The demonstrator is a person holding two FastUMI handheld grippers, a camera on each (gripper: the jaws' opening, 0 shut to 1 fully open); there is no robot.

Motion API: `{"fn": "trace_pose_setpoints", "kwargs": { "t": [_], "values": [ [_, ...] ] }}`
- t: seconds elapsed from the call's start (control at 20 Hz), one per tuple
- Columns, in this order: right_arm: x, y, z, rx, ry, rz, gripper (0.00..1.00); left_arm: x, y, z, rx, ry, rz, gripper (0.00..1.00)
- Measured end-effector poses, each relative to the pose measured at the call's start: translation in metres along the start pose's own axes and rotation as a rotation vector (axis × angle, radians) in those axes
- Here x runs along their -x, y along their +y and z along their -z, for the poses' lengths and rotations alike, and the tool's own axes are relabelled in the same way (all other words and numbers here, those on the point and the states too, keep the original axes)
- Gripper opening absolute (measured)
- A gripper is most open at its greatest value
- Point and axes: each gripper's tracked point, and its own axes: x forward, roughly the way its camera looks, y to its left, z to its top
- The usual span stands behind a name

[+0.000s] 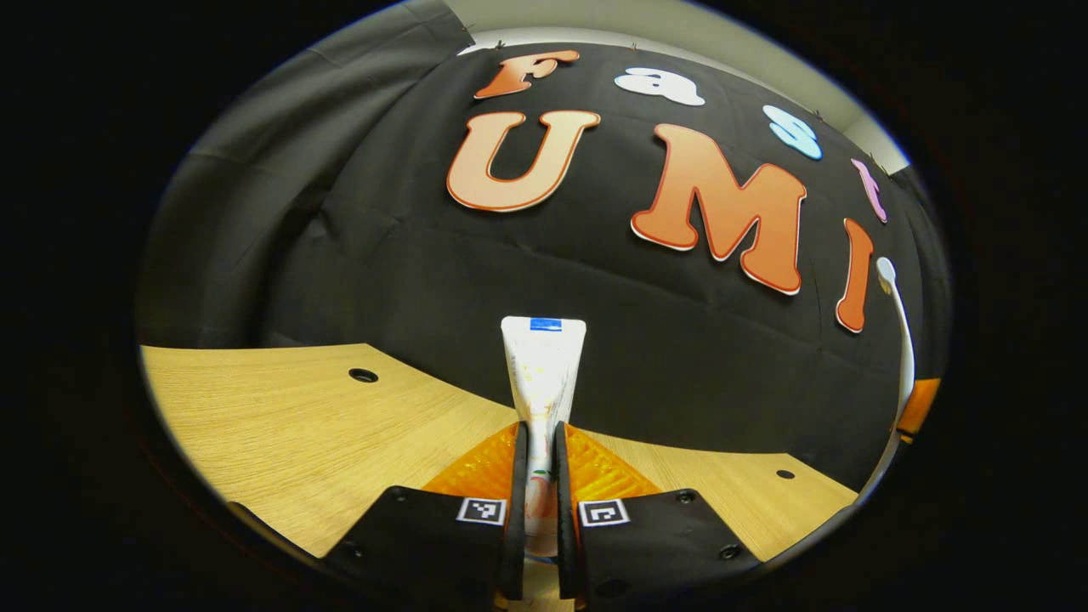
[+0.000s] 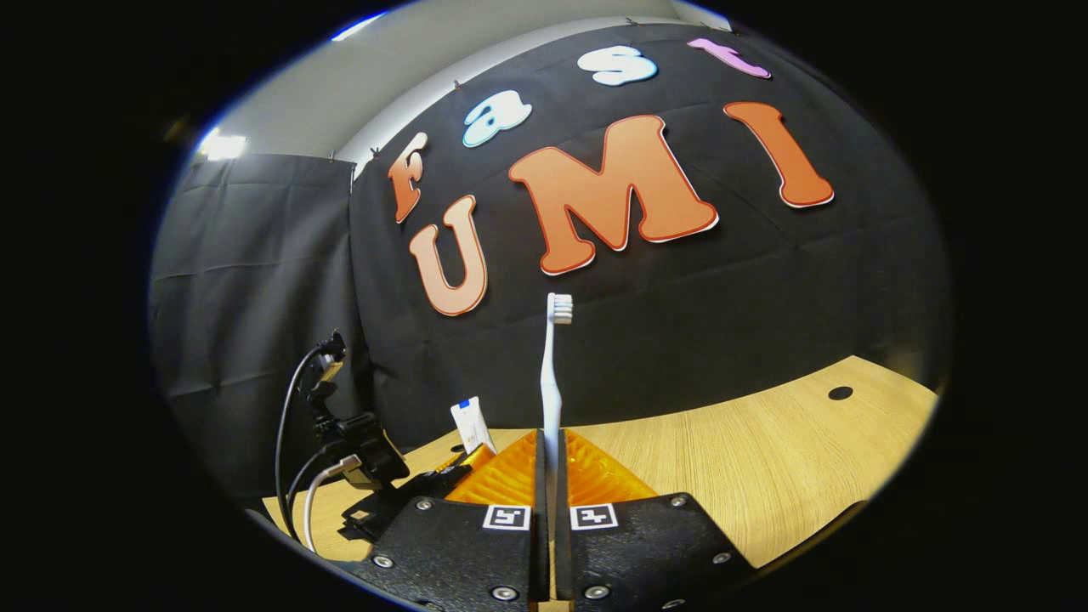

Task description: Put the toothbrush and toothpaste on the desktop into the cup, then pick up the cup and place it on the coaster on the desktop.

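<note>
- Left gripper [image 1: 537, 476]: fingers pinched on the toothpaste [image 1: 542, 374], tube held upright above the wooden surface [image 1: 280, 425].
- Right gripper [image 2: 548, 476]: fingers clamped on the toothbrush [image 2: 552, 374], bristles up.
- Step in hand: both items lifted, carry to cup.
- Next: locate the cup, lower each inside, release.

Even, fairly bright indoor light; a ceiling lamp [image 2: 223, 146] glares at ten o'clock in the right gripper view; both views sharp centrally; strong fisheye bending toward the rims; shadows faint.
</note>
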Motion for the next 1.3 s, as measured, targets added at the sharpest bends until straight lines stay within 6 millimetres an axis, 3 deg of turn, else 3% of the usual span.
{"fn": "trace_pose_setpoints", "kwargs": {
  "t": [0.4, 0.45, 0.5, 0.6, 0.65, 0.7, 0.75, 0.85, 0.9, 0.95, 1.1, 1.2, 1.25, 1.3],
  "values": [
    [0.004, -0.001, -0.001, -0.004, -0.002, 0.001, 0.03, 0.007, -0.002, 0.004, 0.030, 0.019, 0.016, 0.21],
    [0.004, 0.000, -0.001, 0.002, -0.003, 0.002, 0.03, 0.007, 0.000, -0.001, 0.039, 0.010, 0.015, 0.21],
    [0.004, 0.001, -0.002, 0.005, -0.005, 0.000, 0.03, 0.010, 0.001, -0.006, 0.046, -0.002, 0.018, 0.14],
    [0.002, 0.005, -0.005, -0.008, -0.015, -0.012, 0.03, 0.019, -0.006, -0.014, 0.065, -0.008, 0.059, 0.16],
    [-0.001, 0.007, -0.007, -0.014, -0.024, -0.018, 0.03, 0.023, -0.012, -0.019, 0.070, 0.001, 0.089, 0.29],
    [-0.003, 0.011, -0.010, -0.022, -0.035, -0.027, 0.03, 0.027, -0.016, -0.022, 0.068, 0.013, 0.110, 0.28],
    [-0.008, 0.017, -0.013, -0.025, -0.038, -0.043, 0.03, 0.033, -0.016, -0.027, 0.056, 0.019, 0.120, 0.36],
    [-0.018, 0.027, -0.018, -0.021, -0.050, -0.061, 0.03, 0.044, -0.013, -0.039, 0.033, 0.013, 0.138, 0.40],
    [-0.023, 0.033, -0.021, -0.023, -0.061, -0.075, 0.03, 0.052, -0.014, -0.043, 0.021, 0.013, 0.148, 0.53],
    [-0.029, 0.037, -0.023, -0.027, -0.067, -0.082, 0.03, 0.056, -0.013, -0.050, 0.007, 0.010, 0.152, 0.51],
    [-0.049, 0.046, -0.021, -0.033, -0.051, -0.101, 0.03, 0.068, 0.000, -0.069, -0.037, -0.017, 0.156, 0.59],
    [-0.061, 0.053, -0.022, -0.012, -0.055, -0.107, 0.03, 0.075, 0.020, -0.080, -0.055, -0.038, 0.137, 0.63],
    [-0.066, 0.056, -0.022, -0.004, -0.057, -0.110, 0.02, 0.077, 0.029, -0.084, -0.065, -0.044, 0.126, 0.72],
    [-0.074, 0.058, -0.021, -0.004, -0.060, -0.112, 0.02, 0.079, 0.037, -0.085, -0.076, -0.047, 0.113, 0.72]
  ]
}}
